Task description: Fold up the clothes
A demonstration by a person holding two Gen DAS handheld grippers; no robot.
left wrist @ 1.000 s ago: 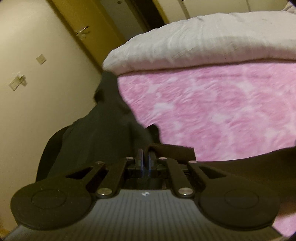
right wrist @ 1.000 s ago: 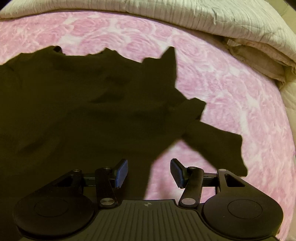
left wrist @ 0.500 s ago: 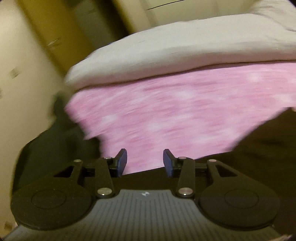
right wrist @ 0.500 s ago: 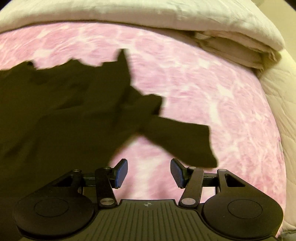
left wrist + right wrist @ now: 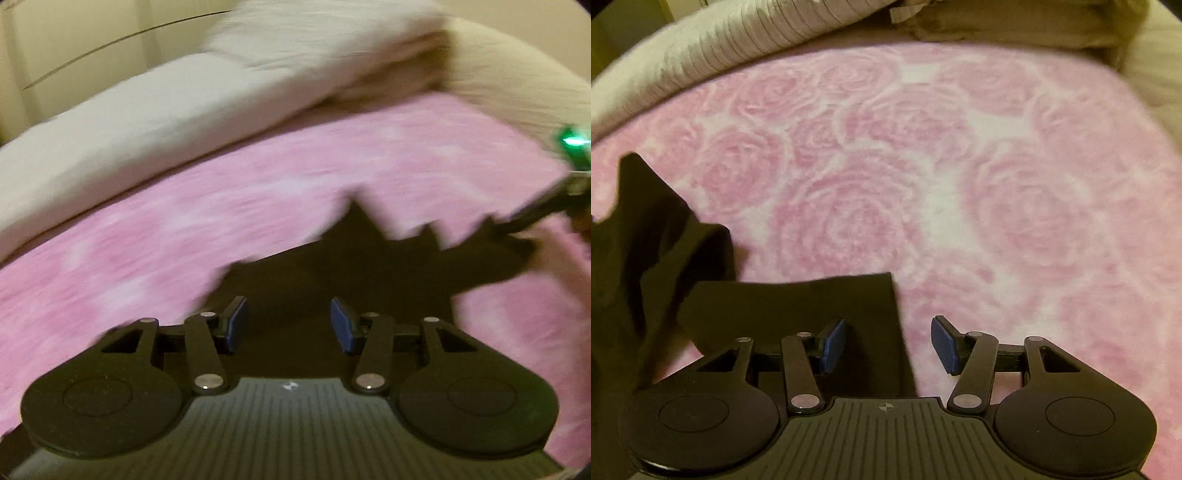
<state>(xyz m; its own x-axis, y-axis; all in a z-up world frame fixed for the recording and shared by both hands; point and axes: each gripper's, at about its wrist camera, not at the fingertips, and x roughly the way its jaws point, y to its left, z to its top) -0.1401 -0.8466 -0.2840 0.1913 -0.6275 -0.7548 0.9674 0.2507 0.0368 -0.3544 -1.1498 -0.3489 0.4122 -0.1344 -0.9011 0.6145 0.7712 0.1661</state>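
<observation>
Now the black garment (image 5: pixel 783 310) lies rumpled on the pink rose blanket (image 5: pixel 960 206) of the bed. Left tool (image 5: pixel 289 325) hovers over it, jaws opening, gripping nothing. Right tool (image 5: pixel 888 345) stands parted above a sleeve edge, empty.

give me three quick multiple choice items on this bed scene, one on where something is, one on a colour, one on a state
1. In the right wrist view, where does the dark garment lie?
A. left and lower part
B. top right
C. on the grey quilt

2. What colour is the blanket?
A. blue striped
B. pink with a rose pattern
C. plain green

3. How do the right gripper jaws stand?
A. clamped on the quilt
B. apart, gripping nothing
C. shut on the garment

Answers: 1 A, the fabric fills the left and lower side; 2 B, roses show clearly; 3 B, a clear gap shows between the blue pads.
</observation>
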